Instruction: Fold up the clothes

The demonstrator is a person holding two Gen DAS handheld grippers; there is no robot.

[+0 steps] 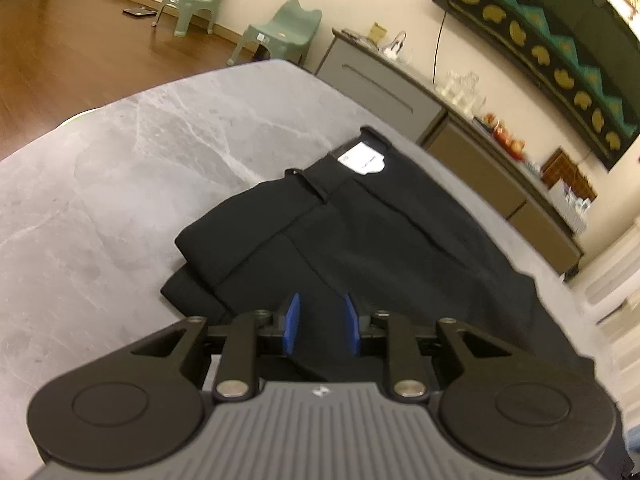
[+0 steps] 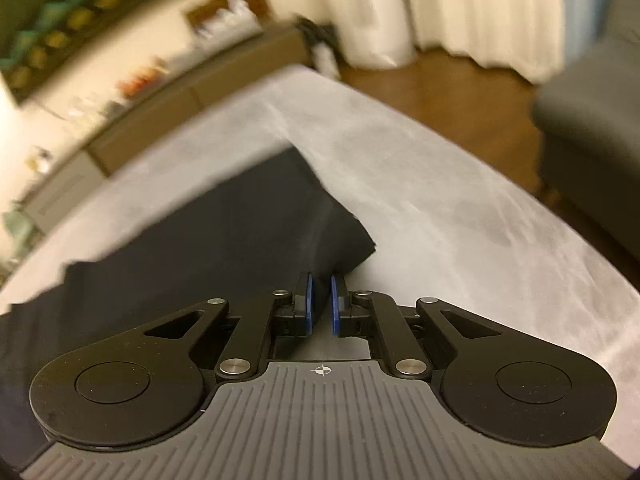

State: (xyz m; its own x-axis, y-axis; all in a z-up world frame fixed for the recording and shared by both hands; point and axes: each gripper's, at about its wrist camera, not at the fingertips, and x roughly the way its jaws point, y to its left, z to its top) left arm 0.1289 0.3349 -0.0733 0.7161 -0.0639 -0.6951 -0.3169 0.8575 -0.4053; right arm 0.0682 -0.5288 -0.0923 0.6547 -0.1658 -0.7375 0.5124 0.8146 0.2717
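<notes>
Black trousers folded on grey counter, waistband at far end. Left gripper fingers narrowly apart, empty above cloth; right gripper fingers nearly shut at hem corner, grip on cloth unclear w/ blur. Risk: pinching one layer only, dragging fold open.

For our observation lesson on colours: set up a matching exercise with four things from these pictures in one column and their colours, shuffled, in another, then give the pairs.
Things:
1. trousers
2. small chairs
3. table
4. tool pads

Colours:
a. grey
b. blue
c. black
d. green

Pairs: 1-c, 2-d, 3-a, 4-b
</notes>
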